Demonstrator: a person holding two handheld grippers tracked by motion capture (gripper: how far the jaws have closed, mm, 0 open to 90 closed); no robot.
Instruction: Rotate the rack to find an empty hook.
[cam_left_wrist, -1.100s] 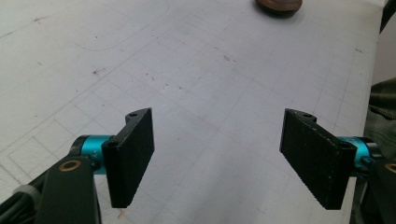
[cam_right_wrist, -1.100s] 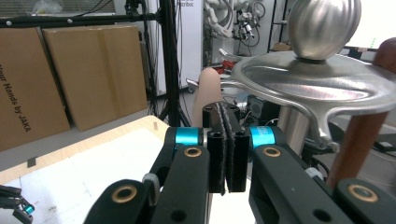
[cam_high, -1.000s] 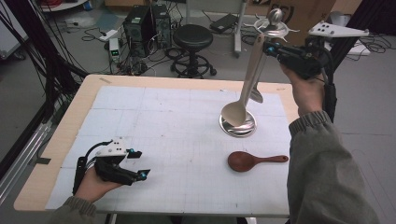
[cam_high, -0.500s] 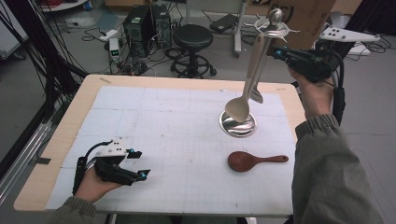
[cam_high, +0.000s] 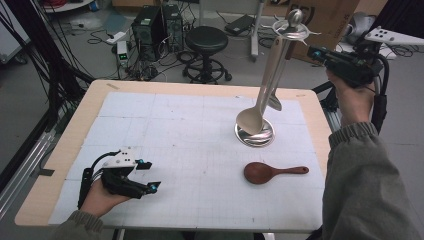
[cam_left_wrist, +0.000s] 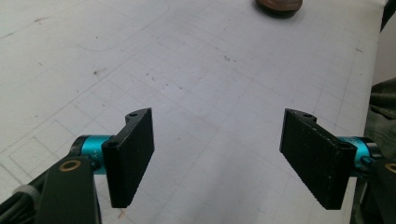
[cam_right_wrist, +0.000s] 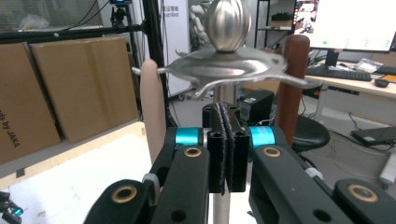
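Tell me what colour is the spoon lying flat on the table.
The spoon is dark reddish brown, like wood; the high view shows it best.

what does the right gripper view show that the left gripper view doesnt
The right gripper view shows the rack's metal ball and hook disc, a pale handle and a dark brown handle hanging from it, cardboard boxes, and the right gripper with jaws pressed shut, nothing between them. The left gripper view shows the left gripper with jaws wide apart and an edge of the brown wooden spoon. Both show the white gridded mat.
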